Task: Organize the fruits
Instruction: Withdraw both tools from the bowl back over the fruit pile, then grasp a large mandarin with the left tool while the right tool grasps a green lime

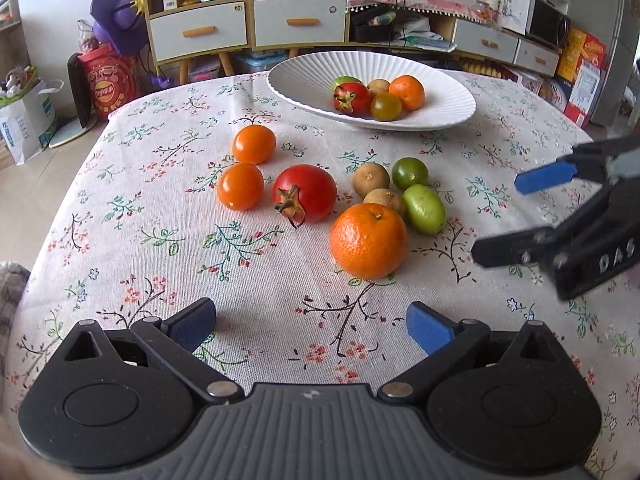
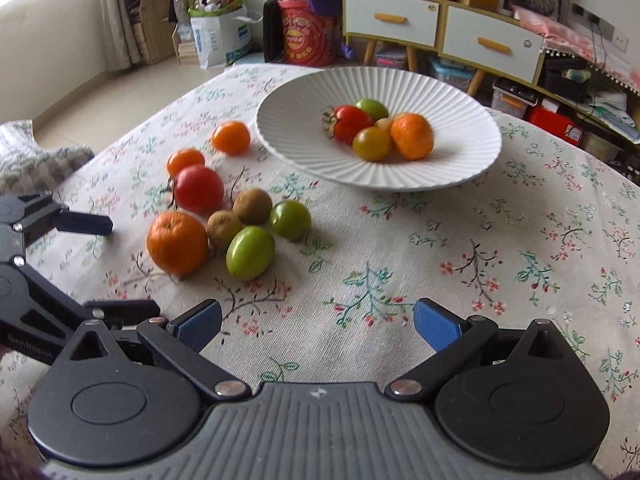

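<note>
A white ribbed bowl (image 1: 440,108) (image 2: 296,128) at the far side of the table holds several fruits, among them a red tomato (image 1: 352,98) and an orange (image 1: 407,92). Loose on the cloth lie an orange (image 1: 368,246) (image 2: 177,242), a red tomato (image 1: 306,194) (image 2: 199,189), two orange tomatoes (image 1: 254,144) (image 1: 240,186), two brown fruits (image 1: 370,179) and two green fruits (image 1: 424,208) (image 2: 250,253). My left gripper (image 1: 311,326) is open and empty, short of the orange. My right gripper (image 2: 318,326) is open and empty, to the right of the pile.
A floral tablecloth (image 1: 260,280) covers the table. Cabinets with drawers (image 1: 248,28), bags and boxes stand on the floor beyond the far edge. In the left wrist view the right gripper (image 1: 496,218) reaches in from the right; the left gripper (image 2: 120,266) shows at the right wrist view's left edge.
</note>
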`<state>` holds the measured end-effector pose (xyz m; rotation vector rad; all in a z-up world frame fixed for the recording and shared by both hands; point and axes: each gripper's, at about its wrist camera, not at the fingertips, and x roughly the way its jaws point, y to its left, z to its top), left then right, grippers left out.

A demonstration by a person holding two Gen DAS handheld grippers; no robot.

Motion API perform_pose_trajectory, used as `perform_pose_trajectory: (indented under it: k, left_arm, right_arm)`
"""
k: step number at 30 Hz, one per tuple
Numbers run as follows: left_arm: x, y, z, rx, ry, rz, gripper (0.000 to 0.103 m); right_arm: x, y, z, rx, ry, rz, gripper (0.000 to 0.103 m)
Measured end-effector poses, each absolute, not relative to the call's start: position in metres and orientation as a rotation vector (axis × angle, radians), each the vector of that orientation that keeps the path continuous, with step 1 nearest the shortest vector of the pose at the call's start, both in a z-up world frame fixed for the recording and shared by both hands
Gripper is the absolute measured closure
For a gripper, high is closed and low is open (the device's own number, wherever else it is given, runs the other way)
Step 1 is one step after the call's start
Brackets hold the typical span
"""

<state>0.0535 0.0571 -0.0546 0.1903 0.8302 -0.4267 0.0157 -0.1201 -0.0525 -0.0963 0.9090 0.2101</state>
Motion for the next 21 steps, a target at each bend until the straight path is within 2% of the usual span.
perform_pose_trajectory:
  k: [11, 17, 19, 21]
  left_arm:
    - [0.054, 0.055, -0.059, 0.174, 0.753, -0.435, 0.005]
    - [0.059, 0.053, -0.057, 0.172, 0.749, -0.448, 0.006]
    - [0.060, 0.052, -0.056, 0.169, 0.750, -0.455, 0.010]
    - [0.061, 0.049, -0.054, 0.171, 0.744, -0.455, 0.018]
  right_arm:
    - [0.010, -0.120, -0.063, -0.126, 0.836, 0.232, 0.000]
    - [0.020, -0.120, -0.061, -0.138, 0.865, 0.240, 0.000]
    - [0.024, -0.121, -0.059, -0.141, 0.891, 0.244, 0.000]
    - [0.025, -0.121, -0.058, -0.142, 0.903, 0.248, 0.000]
